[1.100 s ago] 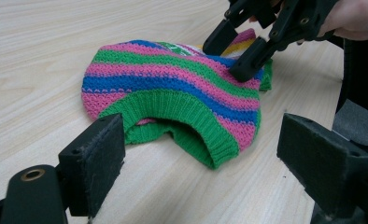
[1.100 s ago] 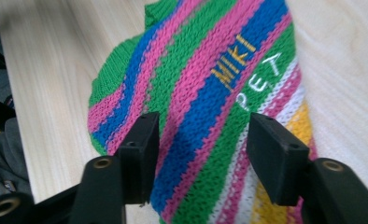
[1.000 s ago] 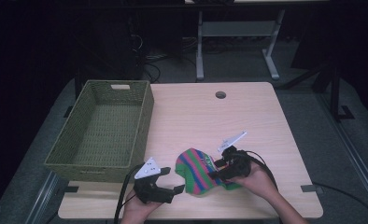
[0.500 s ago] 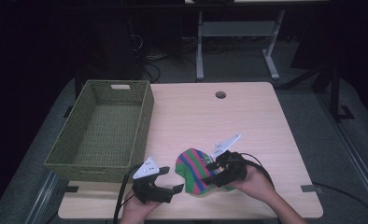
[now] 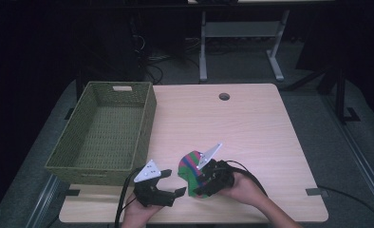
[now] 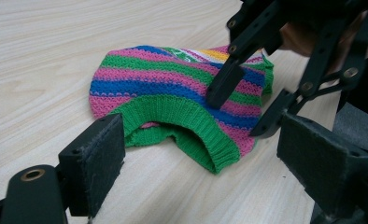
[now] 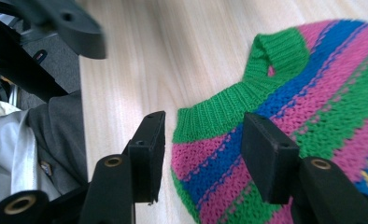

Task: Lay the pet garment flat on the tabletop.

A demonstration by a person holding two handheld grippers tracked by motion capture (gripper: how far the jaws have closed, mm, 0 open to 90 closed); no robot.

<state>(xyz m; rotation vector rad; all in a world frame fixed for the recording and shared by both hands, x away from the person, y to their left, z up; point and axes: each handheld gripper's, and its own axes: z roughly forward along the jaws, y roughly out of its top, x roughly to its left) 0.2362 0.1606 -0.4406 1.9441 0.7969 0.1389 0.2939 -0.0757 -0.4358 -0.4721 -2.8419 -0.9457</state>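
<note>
The right gripper [image 5: 200, 186] is hovering over the striped knit garment [image 5: 191, 167], jaws apart (nothing clamped). The left gripper [image 5: 173, 183] is facing the garment's green hem, jaws spread.

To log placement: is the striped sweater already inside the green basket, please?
No, the sweater lies on the table, beside the basket.

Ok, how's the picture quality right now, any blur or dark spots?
High view: table evenly lit, surroundings nearly black. Left gripper view: knitted sweater sharp, near jaws slightly soft. Right gripper view: the sweater's far edge and the other gripper at top left look blurred.
</note>
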